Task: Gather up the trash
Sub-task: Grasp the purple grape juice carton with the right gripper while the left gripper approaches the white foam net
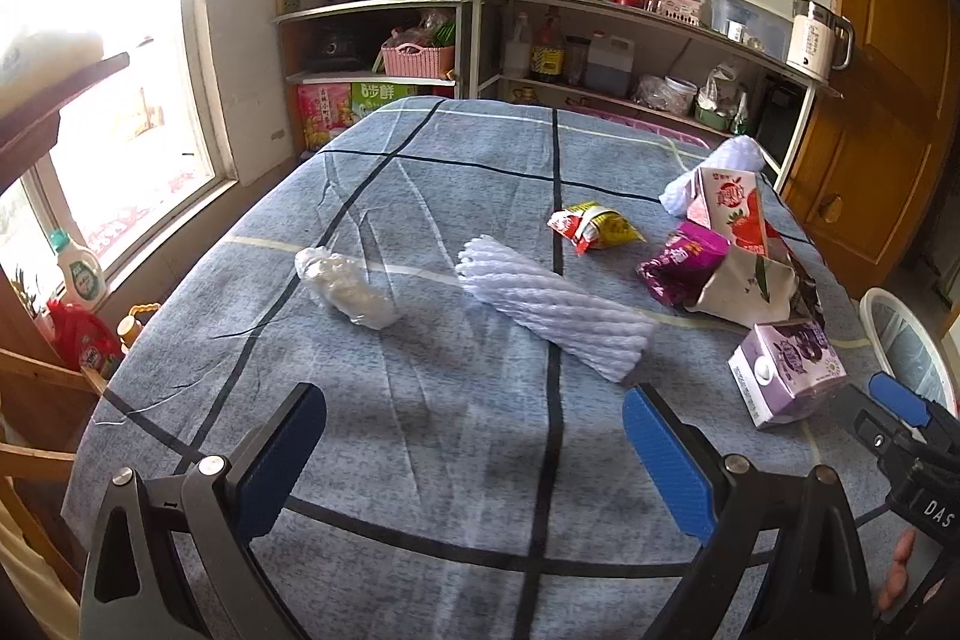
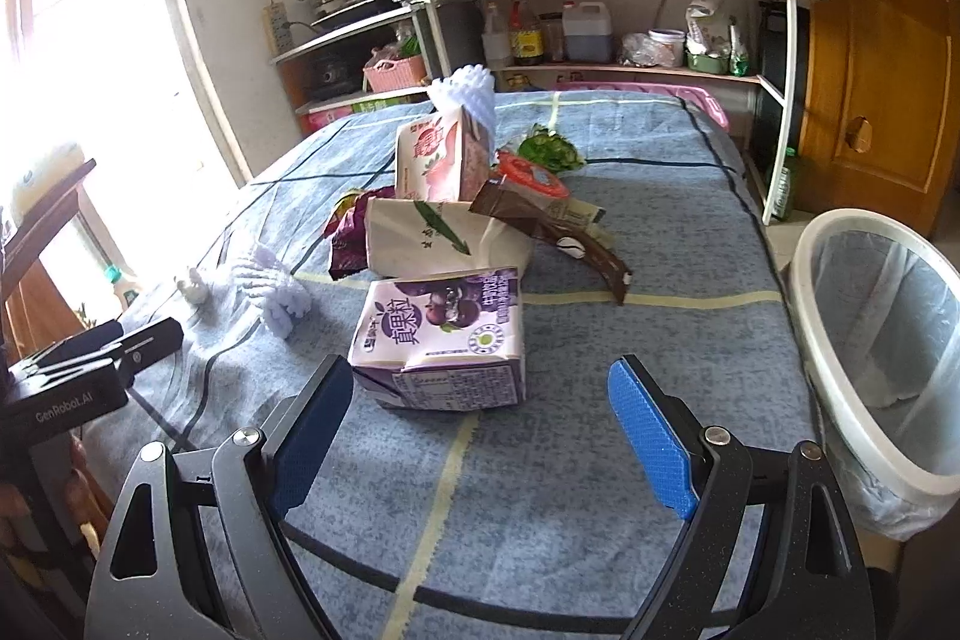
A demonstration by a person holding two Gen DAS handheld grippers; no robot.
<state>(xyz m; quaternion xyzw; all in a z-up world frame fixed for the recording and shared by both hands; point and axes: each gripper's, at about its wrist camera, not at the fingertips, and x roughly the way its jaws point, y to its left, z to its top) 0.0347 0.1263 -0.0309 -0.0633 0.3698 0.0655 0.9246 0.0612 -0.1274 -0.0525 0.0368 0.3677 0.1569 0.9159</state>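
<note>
1. Blue-grey checked cloth covers the desk [image 1: 420, 430]; its near half is bare, and the trash lies across the middle and the right side.
2. Off the desk's right edge stands a white round bin lined with a clear plastic bag [image 2: 840, 370]; only the liner shows inside it.
3. Toward the left lie a crumpled clear plastic wad [image 1: 345, 286] and a white foam net sleeve [image 1: 555, 307], apart from each other.
4. On the right, a purple flattened drink carton [image 2: 441, 340] lies before a pile: a white torn paper bag [image 2: 432, 238], a pink strawberry milk carton [image 2: 432, 154] and a brown wrapper [image 2: 552, 232].
5. Left gripper [image 1: 474, 454] hangs above bare cloth, jaws wide apart, holding nothing.
6. Right gripper [image 2: 480, 430] is spread wide and empty, its left finger just beside the purple carton's near corner.
</note>
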